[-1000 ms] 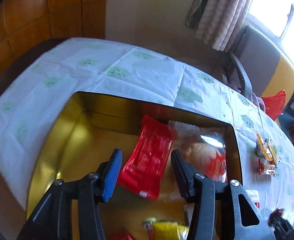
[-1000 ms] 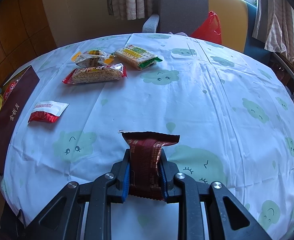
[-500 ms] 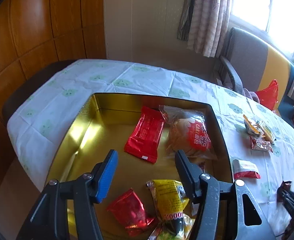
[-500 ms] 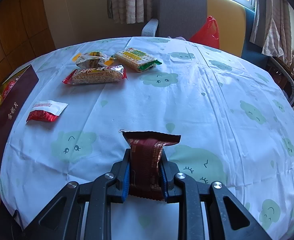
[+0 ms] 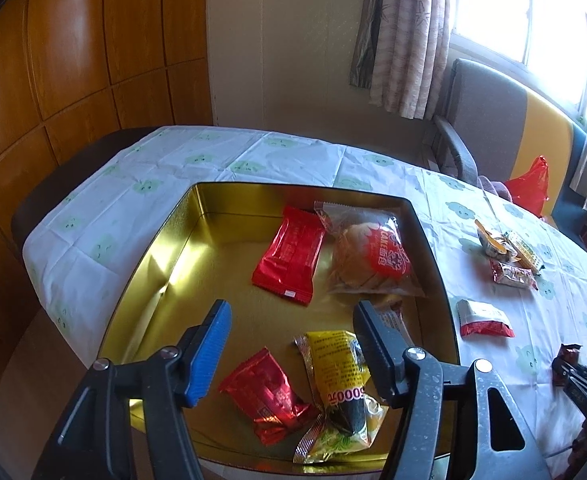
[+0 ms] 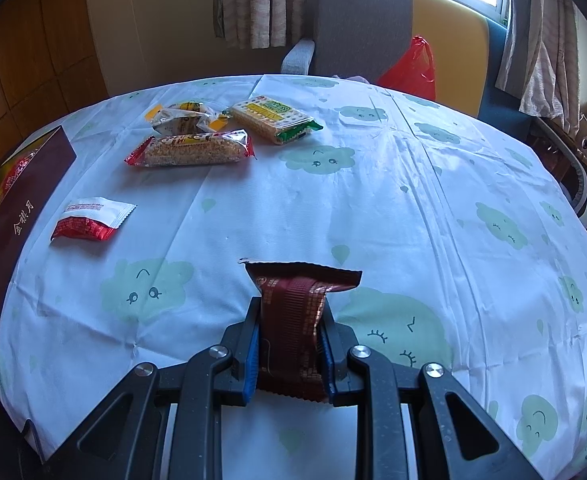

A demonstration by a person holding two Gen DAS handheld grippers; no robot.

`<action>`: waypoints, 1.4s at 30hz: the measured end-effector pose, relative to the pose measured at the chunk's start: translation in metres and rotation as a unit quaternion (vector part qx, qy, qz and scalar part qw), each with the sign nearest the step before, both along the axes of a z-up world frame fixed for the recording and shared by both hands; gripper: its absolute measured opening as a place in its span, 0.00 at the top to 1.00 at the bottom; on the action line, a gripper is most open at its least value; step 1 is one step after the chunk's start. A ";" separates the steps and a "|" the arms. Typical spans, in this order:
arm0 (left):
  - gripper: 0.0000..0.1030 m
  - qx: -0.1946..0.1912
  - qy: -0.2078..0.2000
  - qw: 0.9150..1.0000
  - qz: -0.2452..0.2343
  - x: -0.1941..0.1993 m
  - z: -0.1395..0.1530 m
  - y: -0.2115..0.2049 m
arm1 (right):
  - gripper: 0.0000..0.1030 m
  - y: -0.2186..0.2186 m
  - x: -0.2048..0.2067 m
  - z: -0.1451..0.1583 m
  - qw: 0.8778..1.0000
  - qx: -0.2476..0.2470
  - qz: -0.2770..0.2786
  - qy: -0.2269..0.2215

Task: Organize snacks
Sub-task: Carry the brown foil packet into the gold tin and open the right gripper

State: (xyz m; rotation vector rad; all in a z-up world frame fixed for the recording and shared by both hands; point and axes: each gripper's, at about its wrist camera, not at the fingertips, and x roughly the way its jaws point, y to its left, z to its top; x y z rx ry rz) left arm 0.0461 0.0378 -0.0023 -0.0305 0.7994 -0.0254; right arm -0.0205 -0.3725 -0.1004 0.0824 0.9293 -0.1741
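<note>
Inside gold tin (image 5: 161, 264), five snack packets (image 5: 289, 256)

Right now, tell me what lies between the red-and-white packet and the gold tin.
Right wrist view: only bare tablecloth separates the red-and-white packet from the gold tin.

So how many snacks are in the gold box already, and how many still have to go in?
Five packets clearly lie in the gold tin, among them a red packet and a bun. The left gripper is open and empty above them, its jaws just having opened. The right gripper is shut on a brown packet. Four snacks wait on the tablecloth, like the red-and-white packet.
</note>
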 end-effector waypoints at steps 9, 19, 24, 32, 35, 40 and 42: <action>0.36 0.011 0.003 1.000 0.016 -0.003 -0.009 0.010 | 0.76 0.003 0.000 0.000 1.000 -0.007 0.001 0.005; 0.35 0.015 -0.009 0.999 0.051 -0.001 -0.011 0.034 | 0.78 0.028 0.006 0.031 0.998 0.045 0.036 0.003; 0.35 0.014 -0.012 0.998 0.058 0.000 -0.013 0.042 | 0.78 0.099 0.018 0.074 0.985 0.076 0.151 -0.034; 0.35 0.011 -0.010 0.998 0.054 0.000 -0.018 0.043 | 0.77 0.221 0.050 0.091 0.949 0.086 0.301 -0.027; 0.35 0.010 -0.009 0.998 0.053 0.001 -0.019 0.043 | 0.77 0.253 0.069 0.083 0.943 0.073 0.326 -0.016; 0.35 0.006 0.000 0.999 0.050 0.003 -0.024 0.043 | 0.72 0.283 0.104 0.053 0.944 0.040 0.328 0.019; 0.35 0.008 0.001 0.999 0.049 0.003 -0.026 0.043 | 0.69 0.282 0.110 0.049 0.948 0.035 0.315 0.018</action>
